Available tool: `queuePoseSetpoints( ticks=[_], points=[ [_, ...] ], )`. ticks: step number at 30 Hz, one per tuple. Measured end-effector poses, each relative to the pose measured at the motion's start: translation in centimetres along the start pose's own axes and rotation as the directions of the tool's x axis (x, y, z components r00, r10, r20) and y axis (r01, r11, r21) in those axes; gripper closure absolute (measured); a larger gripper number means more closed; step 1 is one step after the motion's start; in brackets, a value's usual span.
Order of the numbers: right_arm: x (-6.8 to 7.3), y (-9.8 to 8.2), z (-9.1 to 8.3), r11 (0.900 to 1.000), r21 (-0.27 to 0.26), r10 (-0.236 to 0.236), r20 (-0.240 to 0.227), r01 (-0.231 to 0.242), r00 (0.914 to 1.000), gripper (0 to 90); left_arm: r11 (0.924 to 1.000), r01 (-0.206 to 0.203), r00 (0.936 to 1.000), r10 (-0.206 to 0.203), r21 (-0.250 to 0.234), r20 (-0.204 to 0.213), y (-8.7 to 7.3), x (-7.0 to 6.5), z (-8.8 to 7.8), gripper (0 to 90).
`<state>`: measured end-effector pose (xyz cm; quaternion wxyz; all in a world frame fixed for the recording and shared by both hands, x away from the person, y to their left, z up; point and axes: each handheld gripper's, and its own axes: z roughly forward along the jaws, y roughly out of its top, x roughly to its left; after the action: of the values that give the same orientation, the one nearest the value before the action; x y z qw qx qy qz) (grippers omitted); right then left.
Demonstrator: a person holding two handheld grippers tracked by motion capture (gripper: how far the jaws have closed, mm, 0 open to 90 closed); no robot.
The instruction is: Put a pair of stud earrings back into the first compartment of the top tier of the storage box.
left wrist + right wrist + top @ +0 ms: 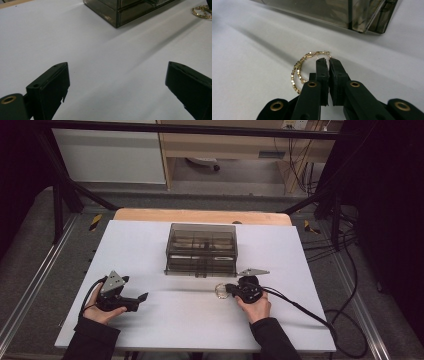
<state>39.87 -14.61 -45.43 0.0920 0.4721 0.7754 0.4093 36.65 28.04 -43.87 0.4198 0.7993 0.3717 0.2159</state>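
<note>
A gold beaded hoop [298, 71] lies on the white table just in front of a smoky transparent drawer box [332, 11]. My right gripper [328, 61] is shut on the hoop's clasp end, and most of the ring curves out to the left of the jaws. In the high view the hoop [220, 290] sits right of centre, with the right gripper [229, 289] pointing left at it. The box [202, 249] stands at mid table with its lower drawer pulled slightly out. My left gripper [135, 288] rests open at the near left, jaws wide apart [117, 75] over bare table.
The white table sheet [150, 245] has bare room on both sides of the box [120, 10]. The hoop [202, 11] shows at the top right of the left gripper view. A wooden edge [200, 215] runs along the far side. Cables [310, 312] trail off to the right.
</note>
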Motion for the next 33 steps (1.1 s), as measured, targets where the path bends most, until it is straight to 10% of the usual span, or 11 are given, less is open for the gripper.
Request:
queuePoseSetpoints(
  ticks=[33],
  points=[
    [0.5,0.5,-2.4,0.999,-0.031,-0.045,-0.024,0.044,0.9987,87.0,1.0000,0.001,1.0000,-0.001,0.000,0.004,0.0,0.0,0.0,5.4]
  ],
)
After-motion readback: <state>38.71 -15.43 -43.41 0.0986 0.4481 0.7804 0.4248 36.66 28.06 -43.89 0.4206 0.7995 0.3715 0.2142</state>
